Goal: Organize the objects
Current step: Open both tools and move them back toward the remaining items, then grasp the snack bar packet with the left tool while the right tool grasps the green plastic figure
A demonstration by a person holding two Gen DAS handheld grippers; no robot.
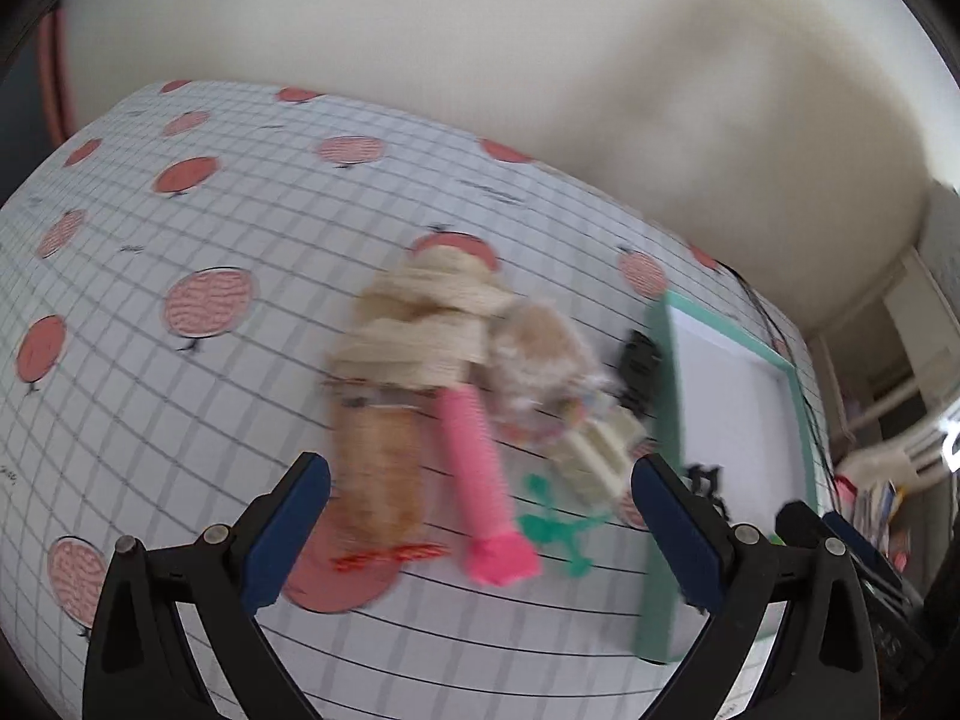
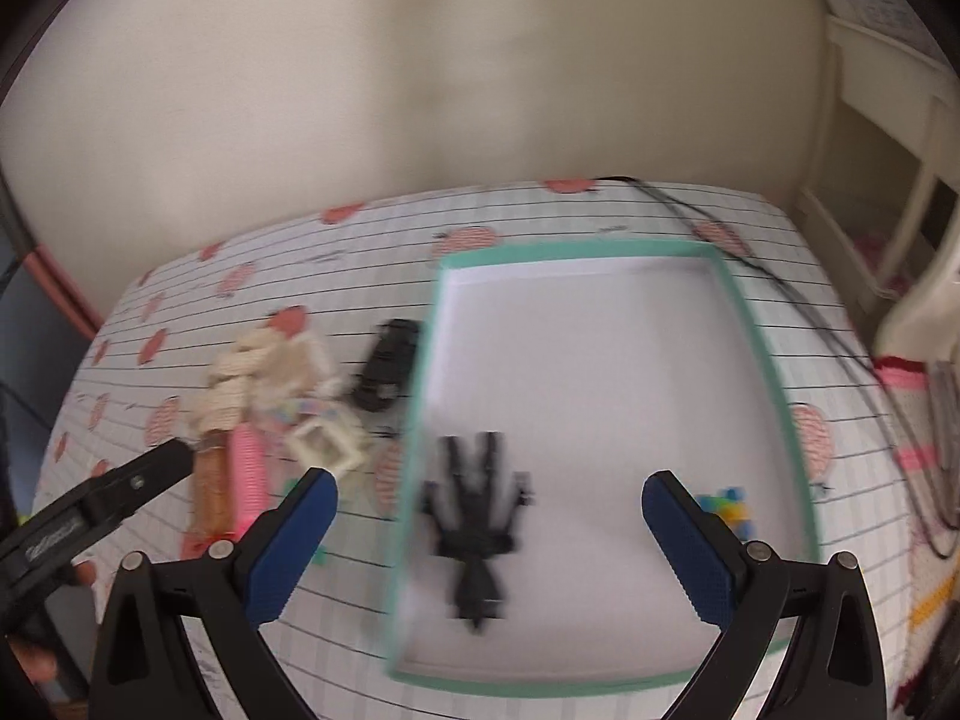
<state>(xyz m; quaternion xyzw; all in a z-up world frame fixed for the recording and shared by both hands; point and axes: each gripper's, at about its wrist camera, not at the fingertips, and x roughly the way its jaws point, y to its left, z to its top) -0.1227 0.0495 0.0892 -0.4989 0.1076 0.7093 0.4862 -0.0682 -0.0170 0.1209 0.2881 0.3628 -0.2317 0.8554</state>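
Blue pads (image 1: pixel 288 534) of the left gripper (image 1: pixel 480 531) stand spread wide and empty, with the pile (image 1: pixel 432 384) of small things just ahead between them: a pink tube (image 1: pixel 480 468), a tan tube (image 1: pixel 378 468), a cream clip (image 1: pixel 594 456). Closing here could likely catch two tubes at once, since they lie touching, or shove the heap toward the tray (image 1: pixel 660 480) wall on its right.

Only the right wrist view shows inside the tray (image 2: pixel 774 384): a black clip (image 2: pixel 474 516) lies below the spread, empty right gripper (image 2: pixel 489 546), coloured bits (image 2: pixel 729 507) by its right finger. Another black clip (image 2: pixel 387 372) waits outside, left of the wall. Blur hides finer detail.
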